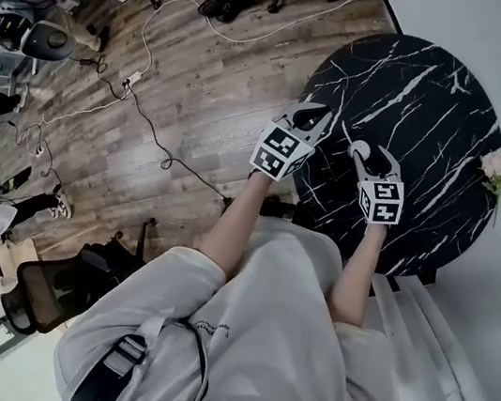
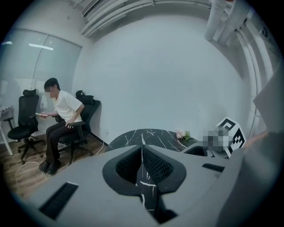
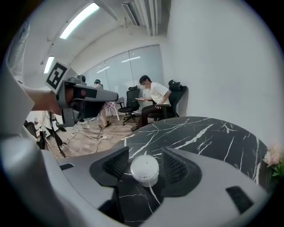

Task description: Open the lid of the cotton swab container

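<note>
The right gripper (image 1: pixel 373 158) stood released. Its two grey ribbed jaws were apart on either side of the small round clear-plastic cotton swab container (image 3: pixel 144 168), and in the right gripper view a sliver of space showed at the right-hand pad, so nothing was pressing on it. The left gripper (image 2: pixel 142 150) was clenched with its jaws together and nothing between them. It was held just left of the container and near the rim.

The container stood upright on the round black counter with white marble veining (image 1: pixel 436 112), close to the edge nearest the person. White swab heads showed through its top. The lid looked to be in place, though the seam was too small to make out. A small bunch of pink flowers (image 1: pixel 494 167) lay well apart at the far right rim.

By my reading, the step in hand was the approach, with the right gripper bracketing the container and the lid not yet opened. The next move would call for the right jaws to close evenly on the body to steady it. The left gripper would then need to open and take the lid's edge, since a light pot like this could slide or tip on smooth stone.
</note>
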The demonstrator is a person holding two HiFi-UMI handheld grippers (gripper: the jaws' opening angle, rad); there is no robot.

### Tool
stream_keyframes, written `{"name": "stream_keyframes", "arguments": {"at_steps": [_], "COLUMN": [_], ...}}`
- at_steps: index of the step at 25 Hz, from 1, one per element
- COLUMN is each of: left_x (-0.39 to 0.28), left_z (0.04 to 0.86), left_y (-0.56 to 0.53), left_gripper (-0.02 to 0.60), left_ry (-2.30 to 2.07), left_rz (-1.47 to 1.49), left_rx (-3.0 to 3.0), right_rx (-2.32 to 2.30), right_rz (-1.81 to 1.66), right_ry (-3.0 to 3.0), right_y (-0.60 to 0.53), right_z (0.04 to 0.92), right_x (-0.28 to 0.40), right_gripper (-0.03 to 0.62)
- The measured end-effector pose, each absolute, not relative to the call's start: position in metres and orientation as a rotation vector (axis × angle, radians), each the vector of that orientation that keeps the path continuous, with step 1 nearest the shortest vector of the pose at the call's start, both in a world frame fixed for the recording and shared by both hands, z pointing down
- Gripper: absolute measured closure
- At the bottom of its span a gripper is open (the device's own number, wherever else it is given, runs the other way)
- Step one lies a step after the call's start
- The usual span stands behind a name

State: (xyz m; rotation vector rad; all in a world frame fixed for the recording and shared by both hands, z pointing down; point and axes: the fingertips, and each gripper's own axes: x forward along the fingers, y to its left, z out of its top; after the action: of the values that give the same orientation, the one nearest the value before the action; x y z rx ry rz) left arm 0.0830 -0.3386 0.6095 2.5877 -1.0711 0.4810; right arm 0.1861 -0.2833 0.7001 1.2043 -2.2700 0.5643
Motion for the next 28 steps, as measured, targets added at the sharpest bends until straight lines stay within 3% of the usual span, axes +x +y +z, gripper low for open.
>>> {"name": "stream_keyframes", "arguments": {"at_steps": [2,5,28], "left_x": [0.081,0.078,0.066], "left_z": [0.611,0.612,0.607], "left_y": [-0.337,-0.337,-0.336], "left_gripper": [0.555,0.555,0.555], "left_ry": [-1.077,-1.087,-1.108], "left_rz": [0.487,0.499,0.561], "left_rx": [2.581,2.572,2.579], "right_rx": [1.183,1.153,1.182], "right_rz": [0.515,0.475,0.511], "right_ry": [-2.259,-2.229,-2.159], "right_y": [-0.281,-0.281,-0.297], "right_z": [0.705,0.714,0.735], "right_x": [0.182,0.177,0.165], "right_gripper": [0.336,0.312,0.307]}}
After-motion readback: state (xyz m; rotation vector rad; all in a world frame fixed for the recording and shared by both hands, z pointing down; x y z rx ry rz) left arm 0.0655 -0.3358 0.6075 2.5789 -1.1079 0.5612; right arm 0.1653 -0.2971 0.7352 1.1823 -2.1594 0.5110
